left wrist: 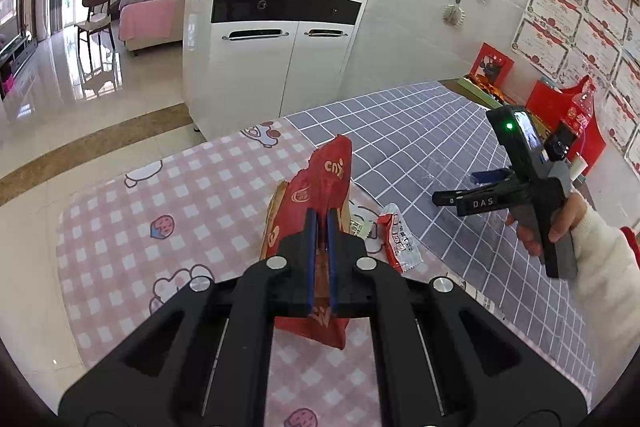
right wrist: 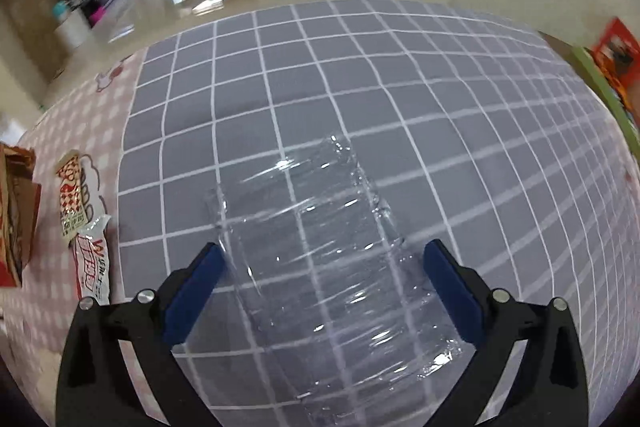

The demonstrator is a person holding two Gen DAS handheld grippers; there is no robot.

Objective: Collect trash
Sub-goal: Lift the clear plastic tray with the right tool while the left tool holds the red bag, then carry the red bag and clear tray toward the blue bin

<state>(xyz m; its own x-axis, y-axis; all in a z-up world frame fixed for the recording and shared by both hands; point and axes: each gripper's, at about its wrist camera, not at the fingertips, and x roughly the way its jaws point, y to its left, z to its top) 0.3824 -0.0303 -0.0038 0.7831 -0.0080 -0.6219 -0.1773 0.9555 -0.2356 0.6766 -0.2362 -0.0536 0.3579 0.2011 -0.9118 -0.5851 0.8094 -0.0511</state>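
Observation:
My left gripper is shut on a red paper bag, holding it upright above the pink checked cloth. The bag's open brown inside shows at the left edge of the right wrist view. A clear crushed plastic bottle lies on the grey grid cloth. My right gripper points down over it, open, with one blue pad on each side of the bottle. A red-and-white wrapper and a patterned wrapper lie flat beside the bag.
A hand in a white sleeve holds the right gripper at the right. A white cabinet stands beyond the table's far edge. Red boxes and a green tray line the wall side.

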